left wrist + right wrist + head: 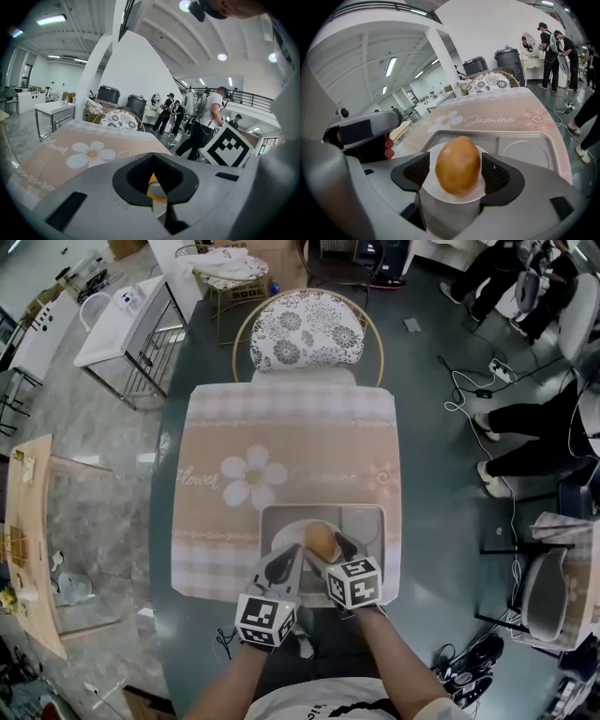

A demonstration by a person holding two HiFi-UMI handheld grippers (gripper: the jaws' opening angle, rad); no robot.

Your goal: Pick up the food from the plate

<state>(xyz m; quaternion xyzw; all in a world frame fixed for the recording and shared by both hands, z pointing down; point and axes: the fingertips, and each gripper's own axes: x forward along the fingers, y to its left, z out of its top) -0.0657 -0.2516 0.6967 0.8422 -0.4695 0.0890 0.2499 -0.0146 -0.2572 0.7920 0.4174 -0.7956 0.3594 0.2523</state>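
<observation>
Right gripper [458,174] jaws wide open either side of brown rounded food [458,164], not pressing it, food on white plate [454,199] in grey tray [274,517] on worktop [281,427], left gripper [286,568] jaws closed, empty, at plate's near edge

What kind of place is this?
Likely a big workshop hall with a pretend dining corner, not a home: the table with a pink flowered tablecloth and the round chair with a lacy cushion stand amid loose black floor cables.
</observation>
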